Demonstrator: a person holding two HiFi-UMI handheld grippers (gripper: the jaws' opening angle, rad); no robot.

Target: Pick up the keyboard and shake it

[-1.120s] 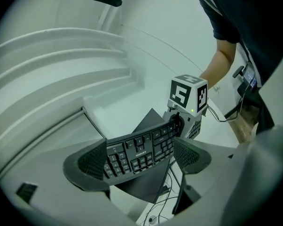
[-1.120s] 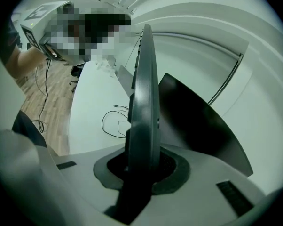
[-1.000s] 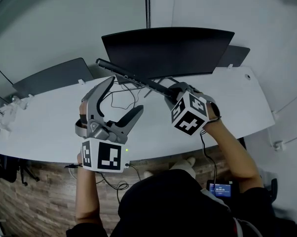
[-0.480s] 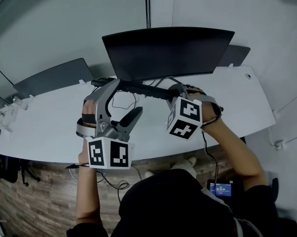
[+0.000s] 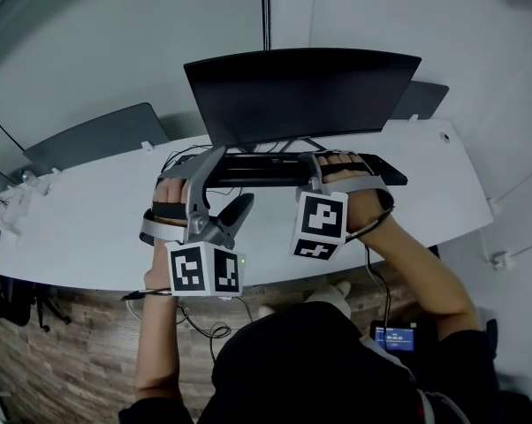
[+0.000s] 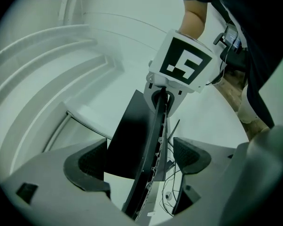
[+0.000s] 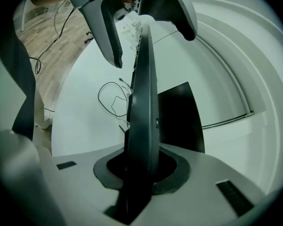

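Setting: white curved desk (image 5: 72,228) across the middle of the head view. A black monitor (image 5: 301,91) stands at upper centre, and loose cables (image 7: 108,100) lie on the desktop.

Item: keyboard (image 5: 266,168), centre of the head view, level across the frame just below the monitor's lower edge. Both gripper views show it edge-on, and it appears clear of the desk.

Right gripper (image 7: 140,166): your jaws are closed tight on the keyboard's rim, right of its middle.

Left gripper (image 6: 144,159): your jaws stand wide apart, straddling the keyboard's left end (neither pad appears to touch it).

Hazards:
- You hold a long board from one side only, so a hard shake may pivot or slip it in the pads.
- Its far edge could strike the monitor.
- Its free end could knock your open left jaws.
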